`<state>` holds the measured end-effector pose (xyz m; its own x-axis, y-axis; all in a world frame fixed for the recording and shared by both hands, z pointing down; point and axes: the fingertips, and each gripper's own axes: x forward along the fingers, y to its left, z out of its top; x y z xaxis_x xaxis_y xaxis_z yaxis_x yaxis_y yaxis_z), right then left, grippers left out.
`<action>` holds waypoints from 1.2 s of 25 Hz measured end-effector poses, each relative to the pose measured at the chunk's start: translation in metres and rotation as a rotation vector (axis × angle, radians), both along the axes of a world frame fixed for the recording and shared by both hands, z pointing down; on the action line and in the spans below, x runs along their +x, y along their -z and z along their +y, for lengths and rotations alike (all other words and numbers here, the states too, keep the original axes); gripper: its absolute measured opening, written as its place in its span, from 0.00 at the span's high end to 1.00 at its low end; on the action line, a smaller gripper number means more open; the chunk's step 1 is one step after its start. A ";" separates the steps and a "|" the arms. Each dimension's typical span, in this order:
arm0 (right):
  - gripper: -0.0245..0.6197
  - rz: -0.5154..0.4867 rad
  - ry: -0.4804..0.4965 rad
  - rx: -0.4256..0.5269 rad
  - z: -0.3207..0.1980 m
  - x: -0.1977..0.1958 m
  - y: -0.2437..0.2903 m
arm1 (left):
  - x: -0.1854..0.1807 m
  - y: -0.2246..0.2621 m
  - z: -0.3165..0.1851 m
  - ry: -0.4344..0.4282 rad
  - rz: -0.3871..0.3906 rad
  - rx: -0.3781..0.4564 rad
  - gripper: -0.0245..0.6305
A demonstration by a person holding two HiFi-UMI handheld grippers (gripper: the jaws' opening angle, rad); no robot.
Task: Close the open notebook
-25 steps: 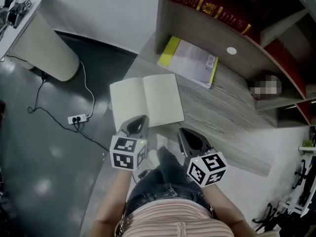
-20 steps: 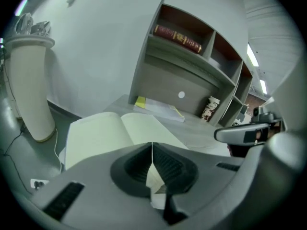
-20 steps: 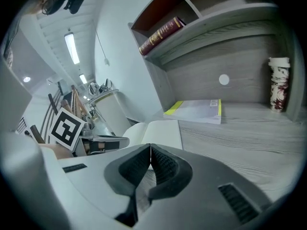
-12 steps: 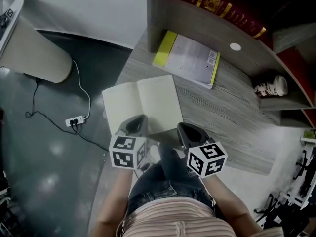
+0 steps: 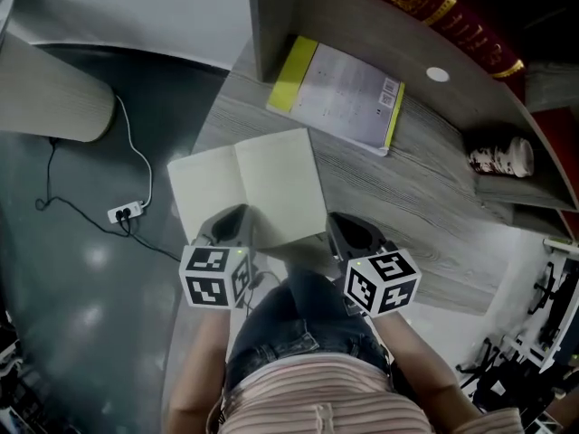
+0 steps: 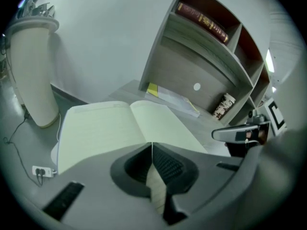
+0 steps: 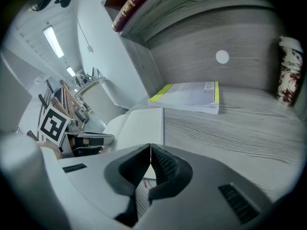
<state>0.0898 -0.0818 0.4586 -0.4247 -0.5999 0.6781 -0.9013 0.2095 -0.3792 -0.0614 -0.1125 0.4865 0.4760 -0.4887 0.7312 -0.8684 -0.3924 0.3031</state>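
Observation:
An open notebook with blank cream pages lies flat on the grey wood-grain desk, its left page jutting past the desk's left edge. In the left gripper view the notebook spreads just beyond the jaws, spine running away from me. My left gripper is shut, empty, at the notebook's near edge over the left page. My right gripper is shut too, holding nothing, just off the notebook's near right corner. The right gripper view shows the notebook's right page ahead and left of the closed jaws.
A yellow-edged book lies behind the notebook. A shelf holds red books and a patterned cup lying on its side. On the dark floor at left lie a power strip and cable. The person's jeans fill the near centre.
Both grippers have come down and forward to the notebook's near edge. The view has shifted, so the notebook sits lower and more to the left in the picture.

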 end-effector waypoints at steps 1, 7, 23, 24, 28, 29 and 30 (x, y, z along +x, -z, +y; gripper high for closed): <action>0.95 0.004 -0.001 -0.005 -0.001 0.003 -0.001 | -0.001 -0.001 0.000 0.004 -0.001 -0.004 0.94; 0.95 -0.033 0.010 -0.048 -0.005 0.010 -0.005 | -0.003 -0.004 0.002 0.019 -0.011 -0.013 0.94; 0.64 -0.106 0.118 -0.199 -0.001 -0.010 -0.024 | -0.007 -0.008 0.001 0.033 0.044 -0.035 0.95; 0.62 -0.107 0.124 -0.207 0.000 -0.012 -0.025 | -0.007 -0.008 0.001 0.033 0.044 -0.034 0.95; 0.56 -0.084 0.147 -0.242 0.004 -0.015 -0.030 | -0.007 -0.008 0.001 0.028 0.047 -0.032 0.95; 0.55 -0.075 0.151 -0.251 0.005 -0.015 -0.032 | -0.007 -0.008 0.001 0.028 0.050 -0.033 0.94; 0.55 -0.065 0.155 -0.259 0.005 -0.015 -0.034 | -0.007 -0.009 0.002 0.029 0.054 -0.035 0.94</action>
<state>0.0748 -0.0767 0.4923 -0.5450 -0.3350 0.7686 -0.8384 0.2317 -0.4934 -0.0686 -0.1110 0.4951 0.5015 -0.4775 0.7214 -0.8611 -0.3562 0.3629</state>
